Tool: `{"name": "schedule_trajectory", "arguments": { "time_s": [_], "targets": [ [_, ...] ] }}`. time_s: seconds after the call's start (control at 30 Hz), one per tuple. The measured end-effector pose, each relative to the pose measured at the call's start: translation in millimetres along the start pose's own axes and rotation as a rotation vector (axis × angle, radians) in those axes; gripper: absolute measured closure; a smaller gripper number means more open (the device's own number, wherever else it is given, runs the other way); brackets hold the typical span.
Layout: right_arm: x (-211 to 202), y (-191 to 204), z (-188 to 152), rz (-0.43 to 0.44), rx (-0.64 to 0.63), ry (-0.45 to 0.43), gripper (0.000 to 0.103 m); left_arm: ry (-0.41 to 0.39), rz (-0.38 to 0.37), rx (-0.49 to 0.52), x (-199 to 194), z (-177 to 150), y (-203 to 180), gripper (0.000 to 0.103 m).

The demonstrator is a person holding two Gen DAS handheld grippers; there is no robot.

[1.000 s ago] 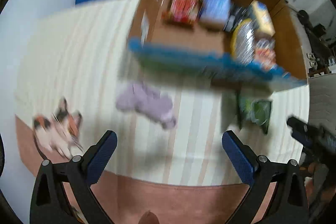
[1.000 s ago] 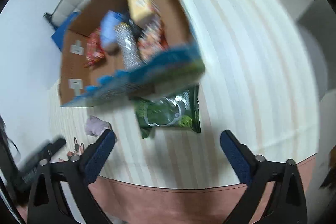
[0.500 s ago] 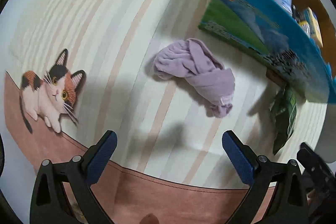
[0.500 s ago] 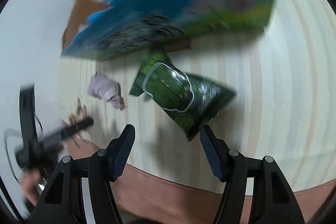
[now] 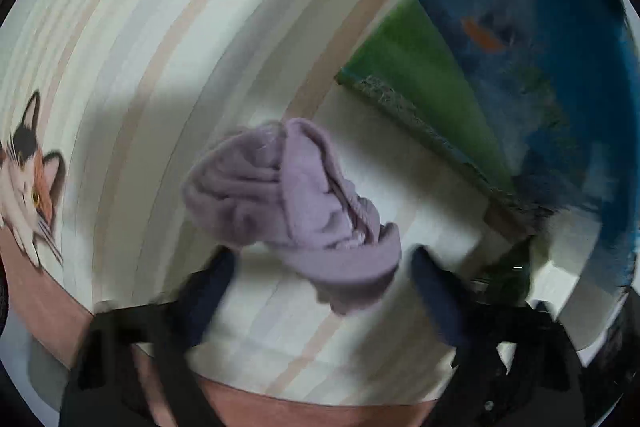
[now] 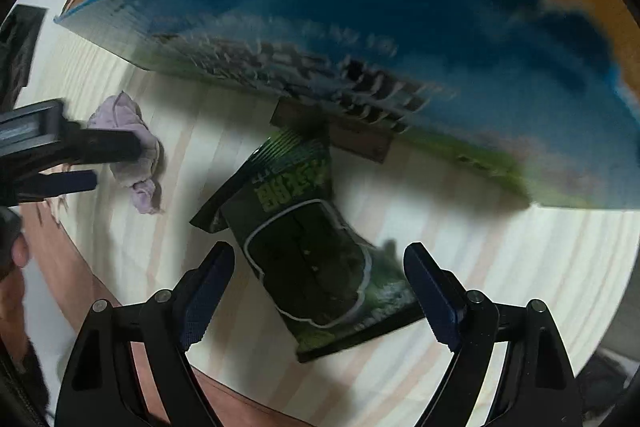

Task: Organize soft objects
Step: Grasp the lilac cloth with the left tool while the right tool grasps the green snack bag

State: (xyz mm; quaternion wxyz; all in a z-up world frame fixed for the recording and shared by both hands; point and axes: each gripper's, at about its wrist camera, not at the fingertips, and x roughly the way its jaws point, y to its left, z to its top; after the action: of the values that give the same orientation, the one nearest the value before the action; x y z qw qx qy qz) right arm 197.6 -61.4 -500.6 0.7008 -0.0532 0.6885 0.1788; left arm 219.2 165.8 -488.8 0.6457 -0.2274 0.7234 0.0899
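A crumpled lilac cloth point(image 5: 296, 203) lies on the striped mat beside the box. My left gripper point(image 5: 320, 279) is open, its jaws on either side of the cloth's near end, just above the mat. The cloth also shows in the right wrist view point(image 6: 128, 143), with the left gripper point(image 6: 80, 163) at it. A dark green snack bag point(image 6: 308, 251) lies on the mat with one end under the box edge. My right gripper point(image 6: 318, 283) is open, its jaws straddling the bag's near half without gripping it.
A cardboard box with a blue and green printed side point(image 6: 360, 27) stands just behind both items and holds several snack packs. It fills the right side of the left wrist view point(image 5: 520, 67). The mat has a cat picture point(image 5: 28, 179) at its left and a pink border.
Both grippers have dropped and closed in: the left onto the lilac cloth, the right onto the green bag. The right jaws have opened wider than half a second ago.
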Motion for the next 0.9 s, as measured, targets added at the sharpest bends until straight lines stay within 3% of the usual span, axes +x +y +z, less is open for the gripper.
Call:
{"name": "schedule_trajectory", "arguments": {
  "time_s": [0.07,0.1,0.23,0.4,0.53,0.67,0.8,0.9],
  "targets": [
    [4,-1,-5,-0.030,0.004,0.015,0.039,-0.023,0.043,0.048,1,-6,-5,0.056],
    [6,-2,-9,-0.035,0.011,0.031,0.046,-0.031,0.061,0.074,2,-9,-6,0.060],
    [7,-10,-29,-0.061,0.070,0.060,0.052,-0.039,0.121,0.180,6,-41,-6,0.060],
    [15,-27,-82,-0.044,0.227,0.158,0.053,-0.009,0.207,0.331,19,-107,-7,0.060],
    [20,-29,-125,-0.047,0.271,0.200,0.053,0.022,0.240,0.391,31,-153,-9,0.060],
    [34,-31,-140,-0.029,0.270,0.233,0.052,0.000,0.252,0.407,34,-168,-18,0.059],
    [32,-32,-132,-0.058,0.257,0.170,0.031,0.016,0.267,0.433,35,-171,-27,0.059],
    [31,-34,-125,-0.060,0.253,0.152,0.031,0.011,0.229,0.411,27,-162,-23,0.059]
  ]
}}
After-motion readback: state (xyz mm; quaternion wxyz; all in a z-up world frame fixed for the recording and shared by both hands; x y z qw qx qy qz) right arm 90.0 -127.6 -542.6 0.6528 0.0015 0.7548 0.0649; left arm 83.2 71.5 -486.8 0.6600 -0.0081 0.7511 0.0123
